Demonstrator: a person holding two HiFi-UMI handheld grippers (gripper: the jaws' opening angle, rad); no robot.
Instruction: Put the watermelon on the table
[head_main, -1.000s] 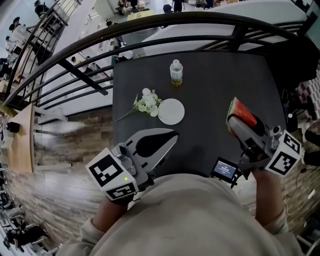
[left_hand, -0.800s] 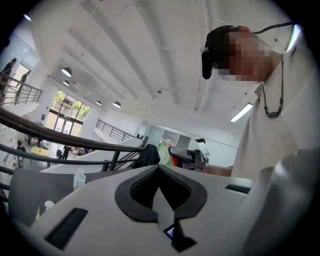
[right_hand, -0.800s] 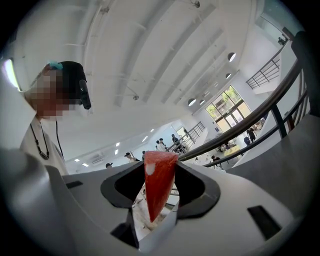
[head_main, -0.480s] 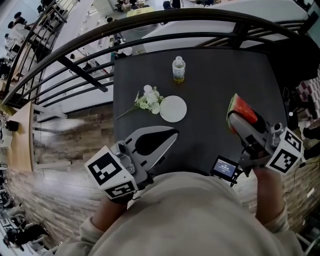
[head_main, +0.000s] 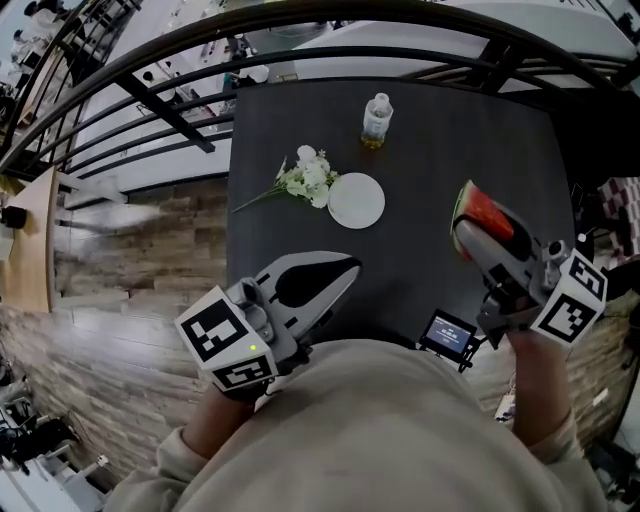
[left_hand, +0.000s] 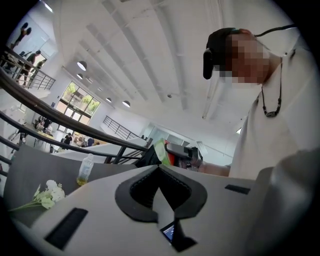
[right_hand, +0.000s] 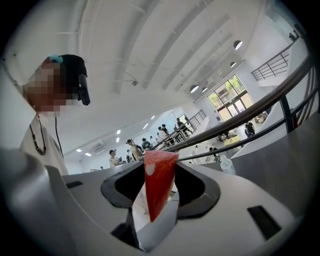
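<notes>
R gripper (head_main: 468, 238) clamped on watermelon (head_main: 485, 214) wedge, lower part hidden in jaws, L gripper (head_main: 346, 270) shut, empty.

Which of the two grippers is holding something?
The right gripper, shut on the watermelon slice; the left gripper is shut and empty.

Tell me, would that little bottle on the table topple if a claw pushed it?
The bottle stands upright and looks tall for its narrow base, so a push high up would likely tip it. Only a little yellowish liquid shows at its bottom, so it is probably light and might slide if pushed low.
</notes>
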